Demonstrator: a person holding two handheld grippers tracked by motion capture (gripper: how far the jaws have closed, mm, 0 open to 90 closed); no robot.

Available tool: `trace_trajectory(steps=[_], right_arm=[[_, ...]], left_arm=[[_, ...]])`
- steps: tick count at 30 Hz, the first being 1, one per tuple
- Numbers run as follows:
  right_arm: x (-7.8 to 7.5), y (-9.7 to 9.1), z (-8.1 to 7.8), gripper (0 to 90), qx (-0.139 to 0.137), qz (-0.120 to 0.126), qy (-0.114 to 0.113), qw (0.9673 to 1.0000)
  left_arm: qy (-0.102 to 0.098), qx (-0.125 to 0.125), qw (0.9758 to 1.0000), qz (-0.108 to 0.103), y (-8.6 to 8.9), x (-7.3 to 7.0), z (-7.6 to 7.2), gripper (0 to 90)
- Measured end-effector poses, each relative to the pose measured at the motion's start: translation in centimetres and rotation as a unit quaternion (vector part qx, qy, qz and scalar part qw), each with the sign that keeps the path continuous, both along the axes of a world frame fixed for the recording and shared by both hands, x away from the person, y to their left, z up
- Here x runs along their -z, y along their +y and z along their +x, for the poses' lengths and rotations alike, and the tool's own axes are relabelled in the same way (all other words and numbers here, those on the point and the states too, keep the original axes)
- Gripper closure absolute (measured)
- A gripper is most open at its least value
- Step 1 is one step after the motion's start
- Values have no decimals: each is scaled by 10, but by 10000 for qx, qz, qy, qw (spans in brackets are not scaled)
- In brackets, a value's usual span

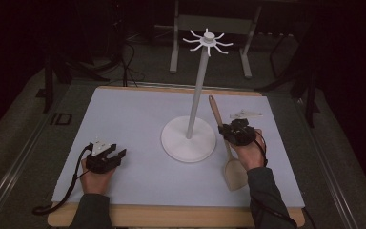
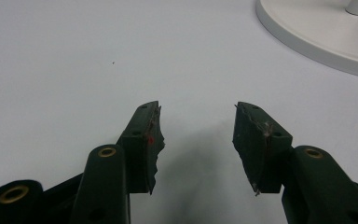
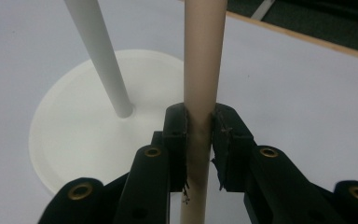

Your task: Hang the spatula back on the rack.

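Probably the wooden spatula (image 1: 228, 148) is light and stiff. Right gripper (image 3: 198, 128) fingers clamp its thin, smooth handle near the worktop's right edge; left gripper (image 2: 198, 140) fingers stand apart.

High view overhead, facing forward; gripper views close, sharing white stand base (image 2: 317, 37).

text: none legible | labels: none | numbers: none | signs: none
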State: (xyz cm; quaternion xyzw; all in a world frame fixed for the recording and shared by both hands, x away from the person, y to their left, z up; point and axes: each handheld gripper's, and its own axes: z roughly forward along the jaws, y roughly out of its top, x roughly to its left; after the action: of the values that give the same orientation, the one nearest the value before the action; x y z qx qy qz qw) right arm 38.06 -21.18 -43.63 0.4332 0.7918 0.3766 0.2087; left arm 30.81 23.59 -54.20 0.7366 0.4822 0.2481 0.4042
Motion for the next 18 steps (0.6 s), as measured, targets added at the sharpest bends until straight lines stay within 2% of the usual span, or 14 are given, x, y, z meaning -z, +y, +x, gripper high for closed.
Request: trace_trajectory(steps=[18], right_arm=[[-23,-9,-10,763,-151,226,-519,9983]], left_arm=[[-5,-16,10000,-21,0,0,0,512]])
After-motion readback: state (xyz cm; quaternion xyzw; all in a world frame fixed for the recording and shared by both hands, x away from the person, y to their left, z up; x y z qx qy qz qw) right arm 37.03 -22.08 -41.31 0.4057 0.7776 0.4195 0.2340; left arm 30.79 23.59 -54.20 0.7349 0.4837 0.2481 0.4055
